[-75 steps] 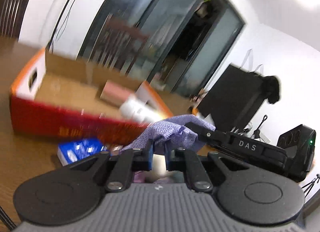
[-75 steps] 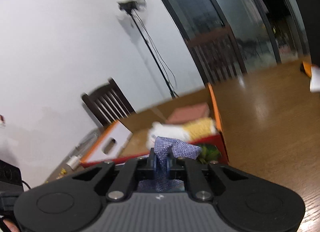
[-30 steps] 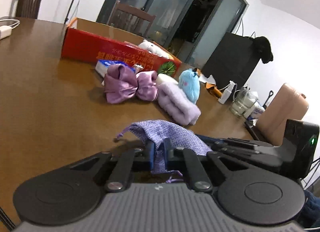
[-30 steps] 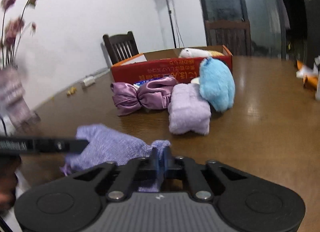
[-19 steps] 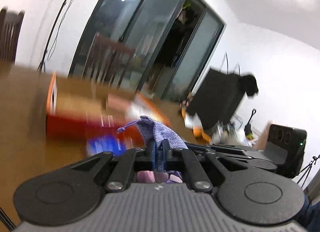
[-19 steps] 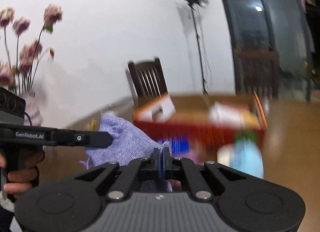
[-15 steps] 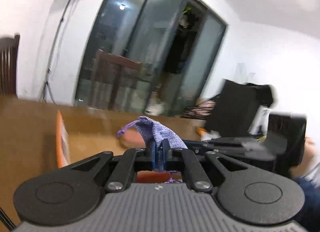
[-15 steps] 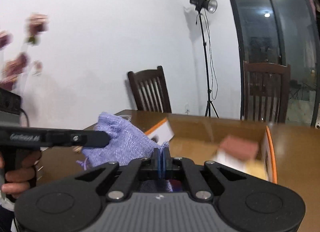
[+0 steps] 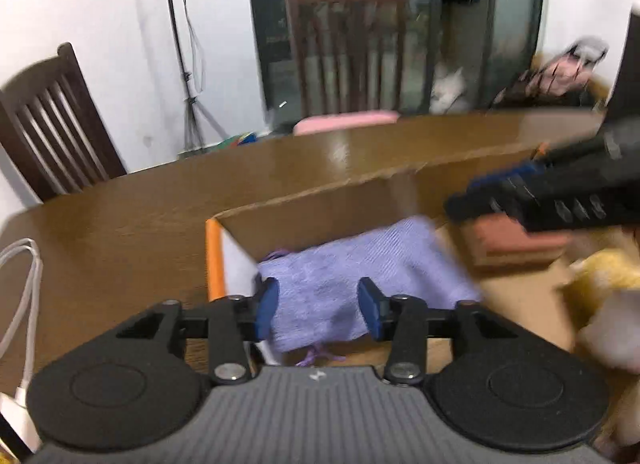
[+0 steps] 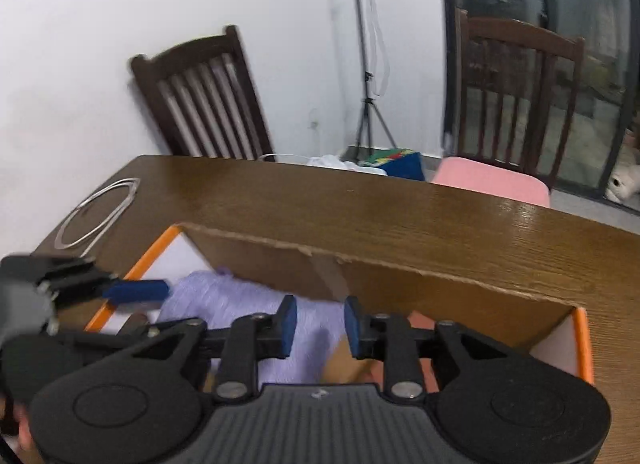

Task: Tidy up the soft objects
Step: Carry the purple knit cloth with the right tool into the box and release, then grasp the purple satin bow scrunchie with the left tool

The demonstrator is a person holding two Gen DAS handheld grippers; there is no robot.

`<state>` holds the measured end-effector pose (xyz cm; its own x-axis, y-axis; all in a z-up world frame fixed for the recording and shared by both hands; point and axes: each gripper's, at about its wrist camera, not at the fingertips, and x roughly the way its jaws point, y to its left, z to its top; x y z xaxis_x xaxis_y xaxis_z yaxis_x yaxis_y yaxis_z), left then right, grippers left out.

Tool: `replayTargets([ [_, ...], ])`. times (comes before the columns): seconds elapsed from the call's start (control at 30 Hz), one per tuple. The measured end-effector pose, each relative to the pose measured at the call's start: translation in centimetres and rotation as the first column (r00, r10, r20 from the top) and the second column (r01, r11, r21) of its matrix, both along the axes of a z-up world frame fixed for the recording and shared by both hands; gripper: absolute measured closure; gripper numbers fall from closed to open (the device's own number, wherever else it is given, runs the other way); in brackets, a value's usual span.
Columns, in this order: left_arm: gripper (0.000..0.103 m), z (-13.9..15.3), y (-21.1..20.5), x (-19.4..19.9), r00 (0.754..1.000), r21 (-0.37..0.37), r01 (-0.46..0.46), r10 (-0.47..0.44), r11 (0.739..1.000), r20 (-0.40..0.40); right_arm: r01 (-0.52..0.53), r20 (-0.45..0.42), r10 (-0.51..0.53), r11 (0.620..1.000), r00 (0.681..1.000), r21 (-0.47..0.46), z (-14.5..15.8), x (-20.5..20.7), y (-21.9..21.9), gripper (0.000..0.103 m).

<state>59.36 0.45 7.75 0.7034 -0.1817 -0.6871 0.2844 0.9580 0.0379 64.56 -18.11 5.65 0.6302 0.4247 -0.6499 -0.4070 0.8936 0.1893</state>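
Both grippers hang over the open cardboard box point(image 9: 304, 204) w/ orange edges, on the wooden table point(image 9: 120, 216). The lilac drawstring pouch point(image 9: 360, 264) lies inside, at the box's near-left corner, flat on the floor of the box as far as I can tell. Its long axis runs left-right across the left gripper point(image 9: 318, 302), whose fingers are spread wide w/ the pouch showing between and beyond them, nothing pinched. Right gripper point(image 10: 316, 324) is also parted, holding nothing; the pouch sits to its left and a bit past the fingertips. Left one's nearer the pouch, I'd say. Also in the box, further right: a reddish-brown block point(image 9: 516, 240) and something yellow and fluffy point(image 9: 600, 268), blurred. Pouch looks delivered, so probably next is backing both grippers out w/o snagging the cloth.
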Motion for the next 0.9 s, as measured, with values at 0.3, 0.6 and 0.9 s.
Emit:
replayTargets([
  [0.3, 0.047, 2.0, 2.4, -3.3, 0.998, -0.089, -0.046, 0.049, 0.995, 0.033, -0.009, 0.002, 0.009, 1.000, 1.000, -0.017, 1.6, -7.4, -6.6, 0.078],
  [0.6, 0.029, 8.4, 2.9, -18.1, 0.978, -0.179, 0.027, 0.012, 0.983, 0.209, -0.065, 0.146, 0.059, 0.997, 0.988, 0.039, 6.7, -19.3, -8.9, 0.077],
  [0.9, 0.006, 6.3, 0.4, -35.2, 0.944, -0.214, 0.084, -0.009, 0.973, 0.329, -0.104, 0.294, 0.074, 0.990, 0.953, 0.091, 4.9, -35.9, -11.1, 0.057],
])
